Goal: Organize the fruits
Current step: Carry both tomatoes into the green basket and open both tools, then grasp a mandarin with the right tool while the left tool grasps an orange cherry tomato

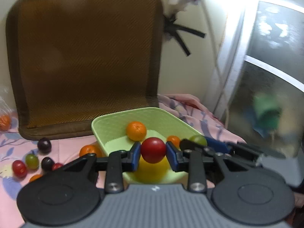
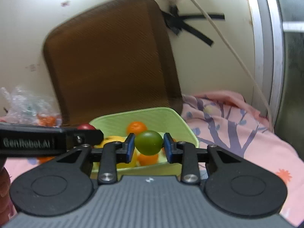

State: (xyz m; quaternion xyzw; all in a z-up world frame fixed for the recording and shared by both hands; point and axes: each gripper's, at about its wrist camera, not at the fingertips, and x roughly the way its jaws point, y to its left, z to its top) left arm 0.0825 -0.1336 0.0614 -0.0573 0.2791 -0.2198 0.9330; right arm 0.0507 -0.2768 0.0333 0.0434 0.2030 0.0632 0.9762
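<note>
My left gripper (image 1: 153, 151) is shut on a round red fruit (image 1: 153, 149), held over the near part of a light green basket (image 1: 114, 119). Inside the basket lie an orange (image 1: 136, 130), a smaller orange (image 1: 173, 140) and a yellow fruit (image 1: 152, 171). My right gripper (image 2: 149, 143) is shut on a green fruit (image 2: 148, 142) above the same basket (image 2: 171, 117); it also shows in the left wrist view as the right gripper (image 1: 197, 141) at the basket's right. The left gripper's side and its red fruit (image 2: 85, 127) show at left in the right wrist view.
Loose fruit lies on the pink floral cloth (image 1: 72, 148) left of the basket: dark grapes (image 1: 44, 145), a green grape (image 1: 31, 161), red ones (image 1: 19, 168) and an orange (image 1: 89, 150). A brown cushion (image 1: 85, 57) leans on the wall behind. A plastic bag (image 2: 24, 102) sits at far left.
</note>
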